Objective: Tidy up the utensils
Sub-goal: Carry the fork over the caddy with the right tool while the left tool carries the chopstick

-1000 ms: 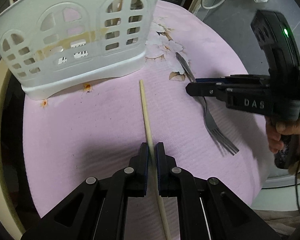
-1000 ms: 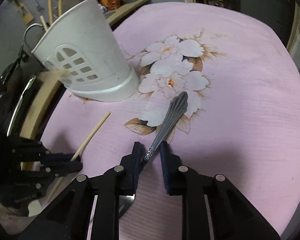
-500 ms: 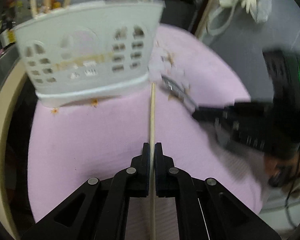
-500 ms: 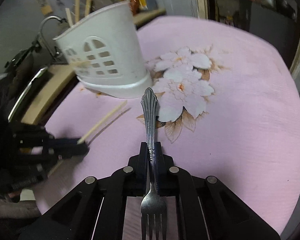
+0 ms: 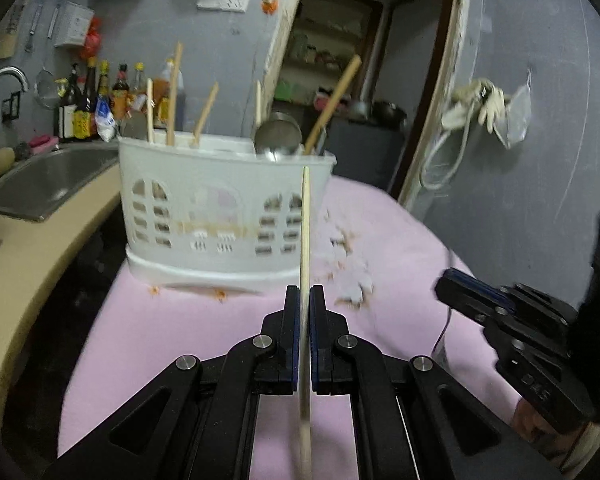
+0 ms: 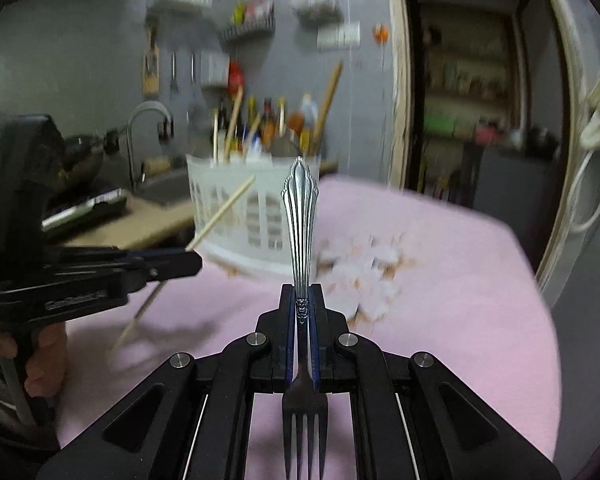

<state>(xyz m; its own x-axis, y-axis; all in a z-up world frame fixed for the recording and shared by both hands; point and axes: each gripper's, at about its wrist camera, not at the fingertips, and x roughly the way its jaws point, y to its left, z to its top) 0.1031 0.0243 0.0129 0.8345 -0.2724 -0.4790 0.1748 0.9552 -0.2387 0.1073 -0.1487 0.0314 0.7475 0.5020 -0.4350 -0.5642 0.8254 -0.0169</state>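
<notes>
Fingers (image 5: 291,320) of my left gripper (image 5: 305,312) clamp a chopstick (image 5: 305,240), my right gripper (image 6: 302,312) clamps a fork (image 6: 300,220), caddy (image 5: 224,216) beyond both.

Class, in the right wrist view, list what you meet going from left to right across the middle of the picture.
left gripper → chopstick → white utensil basket → fork → flower print on the pink cloth → doorway
</notes>
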